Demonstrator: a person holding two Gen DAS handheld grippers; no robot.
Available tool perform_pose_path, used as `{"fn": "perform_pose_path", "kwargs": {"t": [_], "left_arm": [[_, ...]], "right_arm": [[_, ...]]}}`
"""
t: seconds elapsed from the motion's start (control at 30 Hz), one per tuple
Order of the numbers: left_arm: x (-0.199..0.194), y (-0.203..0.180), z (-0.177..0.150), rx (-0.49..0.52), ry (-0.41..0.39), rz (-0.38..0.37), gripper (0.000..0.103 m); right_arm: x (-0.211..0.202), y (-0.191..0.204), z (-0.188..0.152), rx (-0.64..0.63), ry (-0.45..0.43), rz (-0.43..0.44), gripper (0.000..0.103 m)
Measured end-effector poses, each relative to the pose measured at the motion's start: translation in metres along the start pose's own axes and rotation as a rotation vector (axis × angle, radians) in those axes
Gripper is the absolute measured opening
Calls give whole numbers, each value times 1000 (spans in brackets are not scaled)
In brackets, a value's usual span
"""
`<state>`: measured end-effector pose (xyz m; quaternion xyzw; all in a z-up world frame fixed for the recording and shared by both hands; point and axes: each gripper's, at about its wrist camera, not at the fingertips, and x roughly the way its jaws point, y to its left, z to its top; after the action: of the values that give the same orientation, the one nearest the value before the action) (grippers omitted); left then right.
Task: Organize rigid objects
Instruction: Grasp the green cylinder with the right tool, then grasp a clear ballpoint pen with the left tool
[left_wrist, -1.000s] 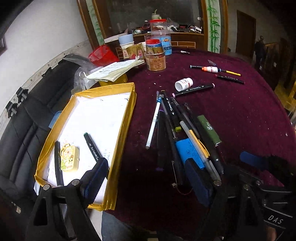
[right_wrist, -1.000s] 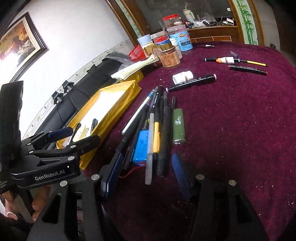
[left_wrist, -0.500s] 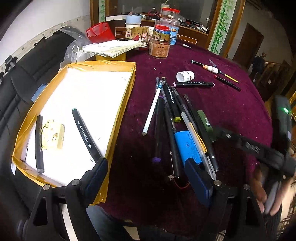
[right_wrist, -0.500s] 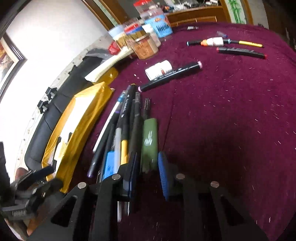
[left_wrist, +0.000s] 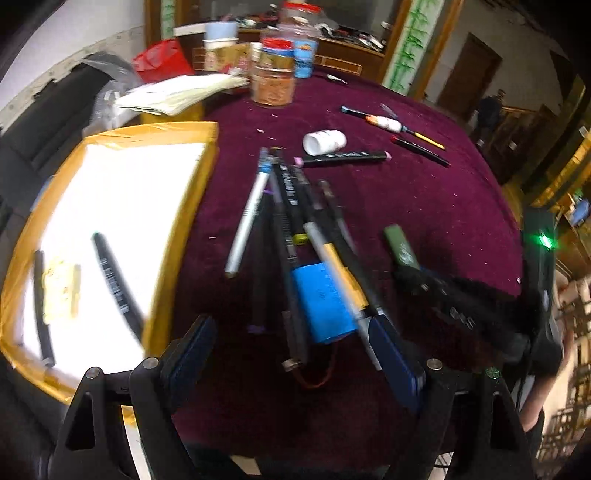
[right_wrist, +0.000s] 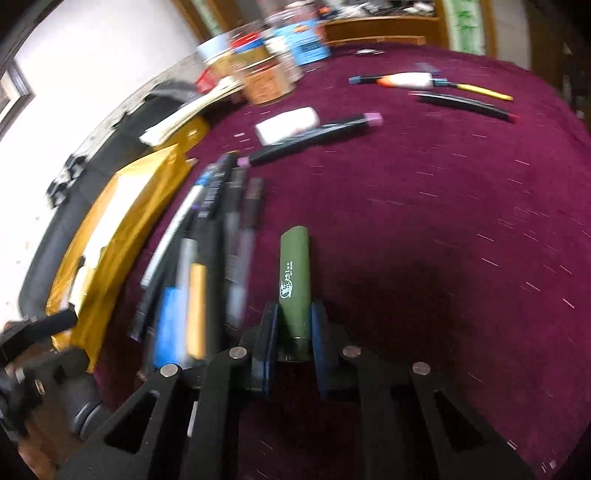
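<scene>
A green tube with white print lies on the dark red tablecloth, set apart to the right of a pile of pens. My right gripper is closing; its blue pads press the tube's near end from both sides. The left wrist view shows the same tube with the right gripper on it. My left gripper hangs open above the near end of the pen pile, over a blue block. Nothing is between its fingers.
A yellow-rimmed tray at the left holds two black markers and a small yellow tin. Farther back lie a white bottle, a black marker with pink ends, more pens and several jars.
The right gripper has gone from open to closed around the green tube, which now lies clear to the right of the pile. The left gripper tipped down over the pens.
</scene>
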<state>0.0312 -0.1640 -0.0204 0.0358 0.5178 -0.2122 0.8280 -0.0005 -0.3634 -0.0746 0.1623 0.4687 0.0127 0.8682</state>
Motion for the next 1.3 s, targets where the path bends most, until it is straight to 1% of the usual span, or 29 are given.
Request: {"fn": "perform_pose_path", "kwargs": {"t": [0.1, 0.13, 0.2, 0.27, 0.3, 0.33, 0.4, 0.43, 0.5, 0.57, 0.67, 0.7, 0.73, 0.8, 0.83, 0.87, 0.9, 0.93, 1.0, 1.03, 1.1, 1.2, 1.27, 1.3], "left_arm": [[12, -13, 12, 7, 28, -41, 87], [15, -18, 16, 13, 31, -50, 85], [25, -27, 30, 14, 41, -72, 79], [40, -35, 51, 2, 65, -84, 71], [45, -37, 57, -1, 72, -88, 70], [54, -40, 67, -5, 85, -93, 69], [67, -42, 78, -16, 114, -100, 63], [74, -43, 83, -24, 132, -103, 57], [87, -46, 90, -25, 162, -109, 55], [98, -46, 93, -29, 183, -75, 53], [111, -48, 94, -36, 226, -78, 51], [115, -46, 95, -40, 237, -82, 49], [117, -44, 96, -64, 247, -86, 44], [115, -42, 98, -76, 233, -99, 43], [112, -41, 98, -72, 224, -92, 43], [111, -39, 97, -77, 232, -86, 43], [108, -37, 96, -83, 235, -96, 43], [103, -36, 94, -82, 227, -112, 43], [86, -37, 93, -68, 182, -101, 43], [76, -39, 93, -59, 140, -93, 43], [69, -46, 94, -35, 115, -91, 44], [86, -53, 99, -29, 176, -122, 42], [105, -54, 98, -40, 223, -117, 30], [112, -54, 98, -51, 234, -109, 29]], "right_arm": [[-20, -21, -14, 25, -41, -80, 17], [-25, -26, -18, 31, -55, -96, 17], [-31, -37, -23, 53, -76, -99, 17], [-29, -44, -22, 81, -69, -72, 17], [-28, -43, -20, 80, -72, -66, 17], [-26, -41, -19, 69, -71, -70, 17], [-21, -34, -16, 52, -72, -92, 17], [-20, -32, -16, 42, -74, -104, 17], [-19, -31, -15, 35, -77, -109, 16], [-20, -36, -15, 57, -75, -85, 16], [-22, -40, -17, 67, -70, -62, 16], [-22, -40, -17, 65, -68, -60, 16], [-22, -40, -17, 61, -66, -58, 16], [-22, -40, -16, 61, -65, -52, 16], [-22, -41, -16, 64, -65, -47, 16], [-22, -41, -16, 66, -64, -43, 16], [-22, -42, -15, 71, -64, -37, 16], [-22, -44, -15, 78, -64, -29, 16], [-22, -47, -14, 91, -64, -11, 16], [-22, -48, -14, 98, -64, -3, 16], [-22, -49, -13, 106, -65, 7, 16], [-21, -50, -13, 113, -66, 12, 16], [-21, -49, -13, 110, -67, 8, 16], [-22, -48, -13, 109, -67, 6, 16]]}}
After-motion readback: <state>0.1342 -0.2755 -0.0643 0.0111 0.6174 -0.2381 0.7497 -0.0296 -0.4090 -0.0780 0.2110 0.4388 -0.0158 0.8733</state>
